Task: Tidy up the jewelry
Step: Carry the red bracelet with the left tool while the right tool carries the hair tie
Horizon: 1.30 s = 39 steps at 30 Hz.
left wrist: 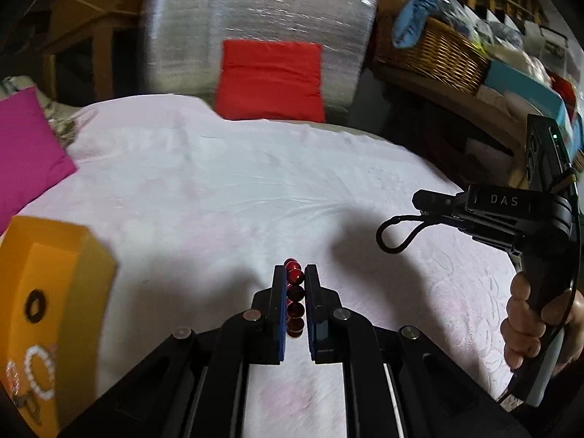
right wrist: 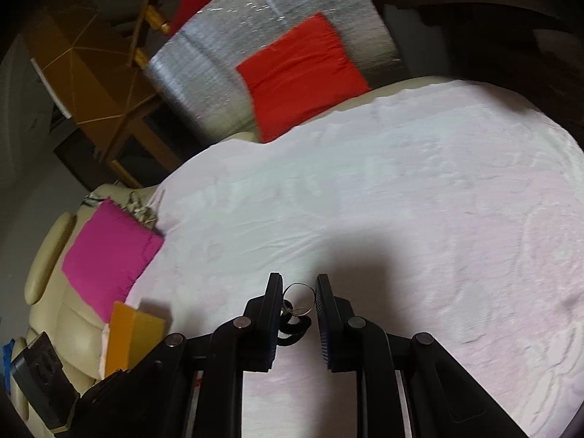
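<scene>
My left gripper [left wrist: 295,273] is shut on a string of dark red beads [left wrist: 295,294], held above the pale pink bedspread [left wrist: 226,189]. My right gripper [right wrist: 298,284] holds a black cord with a thin metal ring [right wrist: 296,310] between its fingers; in the left wrist view [left wrist: 419,199] a black cord loop [left wrist: 396,231] hangs from its tips. An orange jewelry box [left wrist: 47,292] stands at the left, with a white bead bracelet [left wrist: 38,372] and a dark ring [left wrist: 35,306] in it. The box also shows in the right wrist view [right wrist: 131,335].
A magenta cushion [left wrist: 25,153] lies at the left and a red cushion [left wrist: 270,80] at the far end against a silver foil panel [left wrist: 255,18]. A wicker basket [left wrist: 434,54] of clutter sits on a shelf at the right. A cream armchair [right wrist: 65,310] stands beside the bed.
</scene>
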{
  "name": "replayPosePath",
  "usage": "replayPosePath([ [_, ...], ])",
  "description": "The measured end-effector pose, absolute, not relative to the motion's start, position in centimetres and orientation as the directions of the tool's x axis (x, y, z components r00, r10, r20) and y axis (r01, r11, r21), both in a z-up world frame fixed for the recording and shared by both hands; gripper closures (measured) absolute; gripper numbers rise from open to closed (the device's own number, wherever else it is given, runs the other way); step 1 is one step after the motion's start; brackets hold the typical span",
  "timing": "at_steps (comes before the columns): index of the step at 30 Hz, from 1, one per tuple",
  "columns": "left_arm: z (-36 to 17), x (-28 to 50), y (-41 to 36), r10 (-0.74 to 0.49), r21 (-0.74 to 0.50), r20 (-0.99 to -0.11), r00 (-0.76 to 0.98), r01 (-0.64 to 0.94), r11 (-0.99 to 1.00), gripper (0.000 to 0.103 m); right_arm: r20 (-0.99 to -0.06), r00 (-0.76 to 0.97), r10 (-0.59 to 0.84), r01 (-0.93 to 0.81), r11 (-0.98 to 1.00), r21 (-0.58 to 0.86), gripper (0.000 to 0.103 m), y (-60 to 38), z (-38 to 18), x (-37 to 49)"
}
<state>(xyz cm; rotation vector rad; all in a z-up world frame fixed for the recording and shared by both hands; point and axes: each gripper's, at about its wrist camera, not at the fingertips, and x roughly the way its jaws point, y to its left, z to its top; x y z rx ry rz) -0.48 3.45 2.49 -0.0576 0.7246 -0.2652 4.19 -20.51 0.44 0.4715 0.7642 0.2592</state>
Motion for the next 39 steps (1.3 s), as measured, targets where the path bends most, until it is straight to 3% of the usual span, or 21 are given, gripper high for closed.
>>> replayPosePath([
  [23, 9.5, -6.9, 16.0, 0.077, 0.019, -0.522, 0.85, -0.078, 0.997, 0.093, -0.512, 0.59, 0.625, -0.376, 0.773, 0.511, 0.083, 0.3, 3.9, 2.7],
  [39, 6.3, -5.6, 23.0, 0.265, 0.099, -0.577, 0.773, -0.256, 0.962, 0.093, -0.55, 0.492, 0.676, -0.468, 0.737, 0.488, 0.083, 9.3, 0.9, 3.7],
])
